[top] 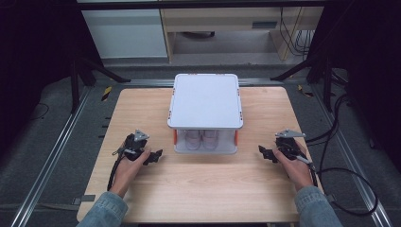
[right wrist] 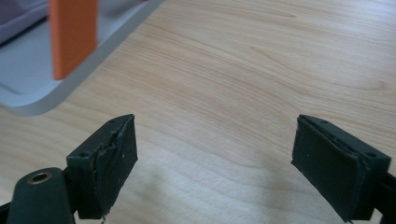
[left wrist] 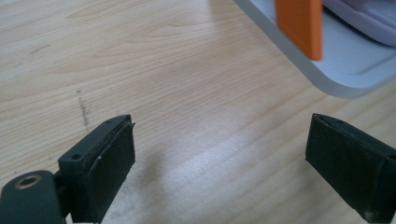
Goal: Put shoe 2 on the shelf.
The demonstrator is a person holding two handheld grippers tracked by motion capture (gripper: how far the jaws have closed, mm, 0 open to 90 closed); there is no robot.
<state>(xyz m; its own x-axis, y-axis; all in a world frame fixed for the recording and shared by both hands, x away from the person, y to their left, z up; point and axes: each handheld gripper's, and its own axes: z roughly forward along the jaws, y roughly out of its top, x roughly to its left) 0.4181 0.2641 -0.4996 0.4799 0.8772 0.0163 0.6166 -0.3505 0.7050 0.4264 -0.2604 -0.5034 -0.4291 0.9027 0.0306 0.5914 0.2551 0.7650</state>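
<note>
A pale wooden table carries a white storage box at its centre, toward twelve o'clock from the person seated at the near edge. The box has a flat white lid, clear walls and orange clips on its front corners; a pair of pale shoes sits inside, toes toward the front wall. The left gripper rests on the table at about nine o'clock from the box's front corner, the right gripper at about three o'clock, each near the box but not touching it. Both sets of jaws stand spread wide with nothing between them, as the left gripper view and right gripper view confirm, bare wood showing in each gap. In the left gripper view an orange clip and the grey base rim lie at one o'clock; in the right gripper view a clip lies at eleven o'clock. The box looks rigid and light, its smooth plastic likely slippery under rubber pads. The clips probably offer the surest hold, one per gripper, ahead of lifting the lid.
</note>
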